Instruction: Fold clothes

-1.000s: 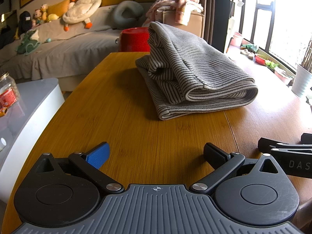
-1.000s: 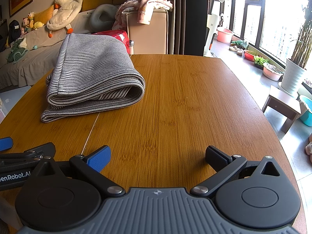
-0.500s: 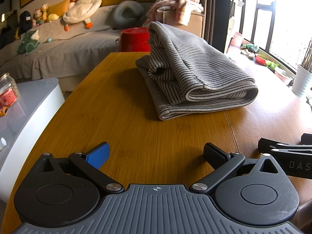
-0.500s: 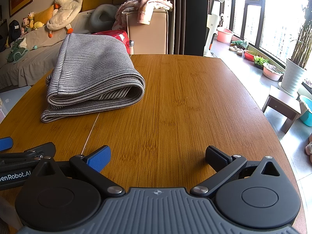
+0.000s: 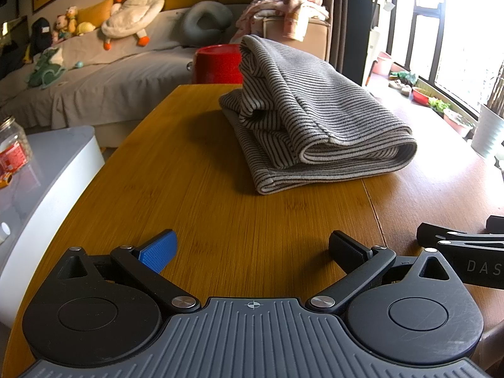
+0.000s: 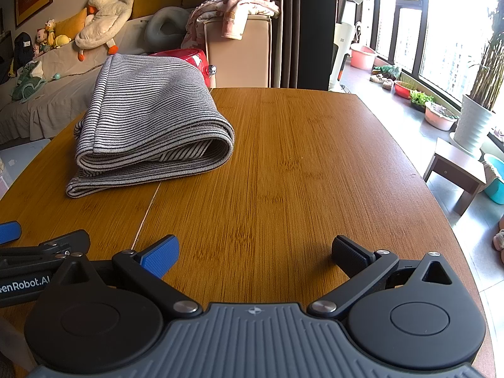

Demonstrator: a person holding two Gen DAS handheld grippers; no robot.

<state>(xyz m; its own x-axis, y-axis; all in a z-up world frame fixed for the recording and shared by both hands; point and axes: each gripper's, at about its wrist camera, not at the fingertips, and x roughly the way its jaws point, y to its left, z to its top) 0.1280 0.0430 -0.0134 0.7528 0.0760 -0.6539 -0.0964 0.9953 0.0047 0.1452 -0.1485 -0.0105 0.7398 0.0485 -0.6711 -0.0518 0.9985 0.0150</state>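
Note:
A grey striped garment lies folded in a thick bundle on the wooden table, toward its far side. It also shows in the right wrist view, at the table's left. My left gripper is open and empty, low over the table's near edge, well short of the garment. My right gripper is open and empty, beside the left one and to the right of the garment. The left gripper's body shows at the left edge of the right wrist view.
A red stool stands behind the table's far edge. A sofa with plush toys lies beyond. A white-grey side table with a jar is on the left. A small stool and plant pots stand on the right by the window.

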